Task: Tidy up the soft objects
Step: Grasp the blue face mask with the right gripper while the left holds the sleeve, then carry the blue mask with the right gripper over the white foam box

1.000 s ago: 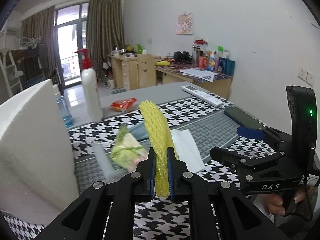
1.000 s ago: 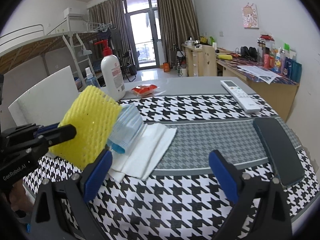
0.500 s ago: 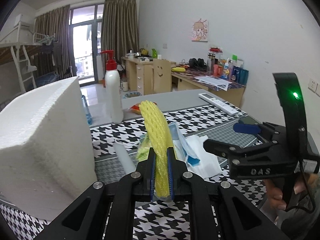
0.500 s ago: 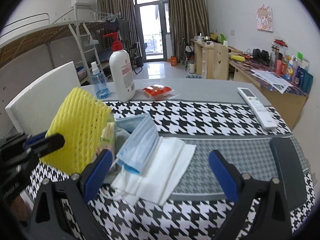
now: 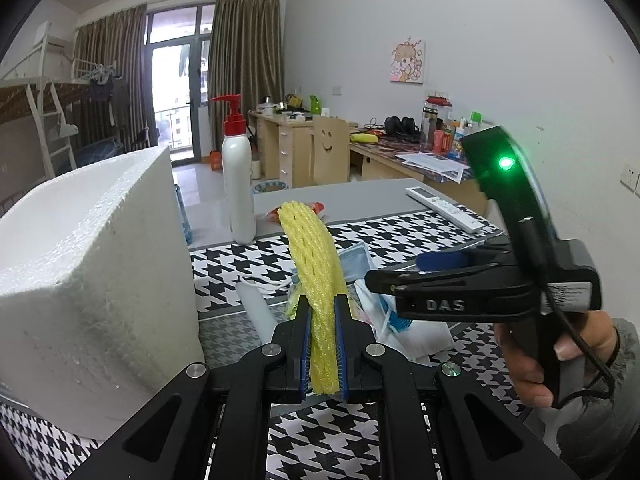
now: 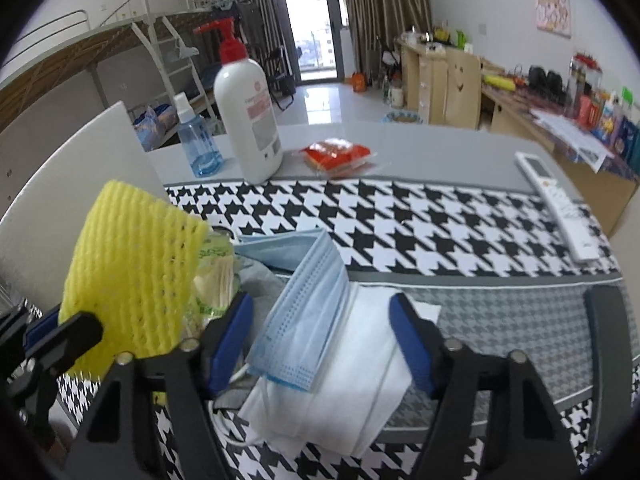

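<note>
My left gripper (image 5: 322, 314) is shut on a yellow foam net sleeve (image 5: 312, 248), which stands upright from between its pads. In the right wrist view the same sleeve (image 6: 128, 280) shows at the left. My right gripper (image 6: 320, 340) hangs over a stack of blue face masks (image 6: 308, 308) lying on white masks (image 6: 344, 392). Its jaws are closing, with the blue stack between the pads (image 6: 228, 344) but not pressed. A green packet of cotton swabs (image 6: 216, 276) lies behind the sleeve. A hand (image 5: 560, 344) holds the right gripper (image 5: 400, 280).
A big white foam block (image 5: 88, 272) stands close on the left. On the houndstooth tablecloth (image 6: 420, 216) further back are a white pump bottle (image 6: 248, 112), a blue spray bottle (image 6: 198, 144), a red snack packet (image 6: 336, 152) and a remote (image 6: 560, 200). A dark flat case (image 6: 608, 360) lies at the right.
The right gripper has moved in over the blue masks and its jaws have narrowed around them. The left gripper still holds the yellow sleeve, shifted slightly toward the foam block.
</note>
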{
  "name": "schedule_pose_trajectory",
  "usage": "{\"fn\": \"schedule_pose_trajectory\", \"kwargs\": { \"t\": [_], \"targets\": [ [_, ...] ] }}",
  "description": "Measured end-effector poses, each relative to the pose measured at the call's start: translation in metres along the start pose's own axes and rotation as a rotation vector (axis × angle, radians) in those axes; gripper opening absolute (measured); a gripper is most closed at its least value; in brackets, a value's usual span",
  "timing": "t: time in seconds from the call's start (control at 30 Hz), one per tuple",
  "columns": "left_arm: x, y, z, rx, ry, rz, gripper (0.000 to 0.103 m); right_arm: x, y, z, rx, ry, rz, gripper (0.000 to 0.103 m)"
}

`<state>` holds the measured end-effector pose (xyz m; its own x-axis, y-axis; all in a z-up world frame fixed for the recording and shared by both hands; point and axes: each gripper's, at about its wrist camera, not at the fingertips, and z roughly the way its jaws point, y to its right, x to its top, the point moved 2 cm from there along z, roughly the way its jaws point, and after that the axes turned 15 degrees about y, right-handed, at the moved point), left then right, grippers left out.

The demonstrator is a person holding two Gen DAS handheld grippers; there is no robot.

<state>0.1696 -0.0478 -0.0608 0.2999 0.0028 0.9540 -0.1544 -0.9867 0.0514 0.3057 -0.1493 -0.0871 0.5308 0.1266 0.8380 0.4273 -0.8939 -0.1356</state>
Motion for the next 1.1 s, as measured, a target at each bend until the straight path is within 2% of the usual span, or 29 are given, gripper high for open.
{"fn": "schedule_pose_trajectory", "kwargs": {
  "t": [0.1, 0.23, 0.37, 0.53, 1.1],
  "targets": [
    [0.000, -0.001, 0.001, -0.003, -0.004, -0.002, 0.011, -0.002, -0.001, 0.010, -0.009, -0.028, 0.002, 0.064],
    [0.000, -0.001, 0.001, -0.008, -0.009, -0.002, 0.011, -0.006, -0.002, 0.015, -0.007, -0.059, 0.004, 0.048],
    [0.001, -0.002, 0.002, -0.012, -0.009, -0.003, 0.011, -0.008, 0.000, 0.017, -0.011, -0.075, 0.016, 0.042],
    [0.001, -0.001, 0.000, -0.016, -0.004, 0.002, 0.011, -0.008, 0.001, 0.016, -0.017, -0.077, 0.020, 0.008],
    [0.015, -0.004, -0.025, -0.017, 0.051, 0.010, 0.011, 0.014, 0.004, -0.043, -0.057, 0.086, 0.053, 0.006]
  ]
}}
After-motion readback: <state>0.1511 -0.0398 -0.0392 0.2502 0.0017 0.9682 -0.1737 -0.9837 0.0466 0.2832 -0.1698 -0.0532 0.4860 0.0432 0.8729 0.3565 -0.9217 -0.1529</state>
